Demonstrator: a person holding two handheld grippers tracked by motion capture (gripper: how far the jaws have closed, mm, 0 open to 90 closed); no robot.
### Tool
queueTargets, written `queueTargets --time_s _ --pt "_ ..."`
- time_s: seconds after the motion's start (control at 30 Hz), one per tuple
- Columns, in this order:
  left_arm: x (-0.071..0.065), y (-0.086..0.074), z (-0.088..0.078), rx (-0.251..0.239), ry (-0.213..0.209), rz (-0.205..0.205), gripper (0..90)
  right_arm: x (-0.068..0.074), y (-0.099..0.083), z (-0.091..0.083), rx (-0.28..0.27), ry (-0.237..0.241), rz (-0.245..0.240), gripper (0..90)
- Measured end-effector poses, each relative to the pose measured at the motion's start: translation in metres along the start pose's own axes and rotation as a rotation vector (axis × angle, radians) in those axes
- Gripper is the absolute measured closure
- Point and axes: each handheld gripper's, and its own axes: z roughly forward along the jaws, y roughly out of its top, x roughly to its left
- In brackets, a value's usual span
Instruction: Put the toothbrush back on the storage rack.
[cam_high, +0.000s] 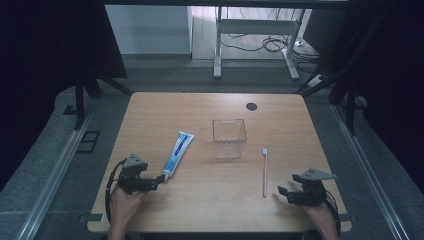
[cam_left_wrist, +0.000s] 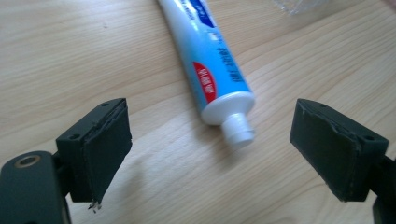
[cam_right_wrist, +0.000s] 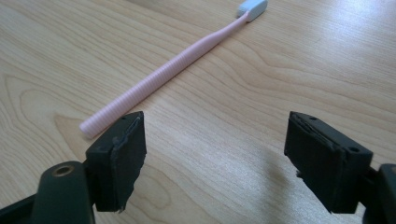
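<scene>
Left gripper (cam_left_wrist: 210, 149) is held wide open at the cap end of the toothpaste tube (cam_left_wrist: 212, 70), lying flat on the tabletop (cam_left_wrist: 70, 56) — soft, light, best pinched near its stiff shoulder. Right gripper (cam_right_wrist: 212, 158) is spread beside the toothbrush (cam_right_wrist: 163, 72) — thin, rigid, likely slippery.

A white and blue plastic toothpaste tube (cam_high: 178, 152) lies flat toward the counter's left edge, white cap (cam_left_wrist: 238, 129) pointing at the near edge. A slim pink ribbed toothbrush (cam_high: 264, 172) lies flat toward the right edge, its white head (cam_right_wrist: 252, 8) pointing at the far edge.
</scene>
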Motion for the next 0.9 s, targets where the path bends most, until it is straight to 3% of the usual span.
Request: queueTargets --time_s 0.2,0.47,0.9 --pt "0.005 -0.007 -0.003 -0.016 0.012 -0.012 12.6 0.001 -0.001 0.001 0.008 -0.013 -0.030 18.8" --pt "0.006 -0.010 -0.004 -0.032 -0.006 -0.009 12.6 0.001 -0.001 0.000 0.005 -0.003 -0.035 18.2" --pt "-0.002 -0.012 -0.004 -0.017 -0.014 0.058 12.6 0.003 0.003 -0.002 0.021 0.017 -0.041 21.2"
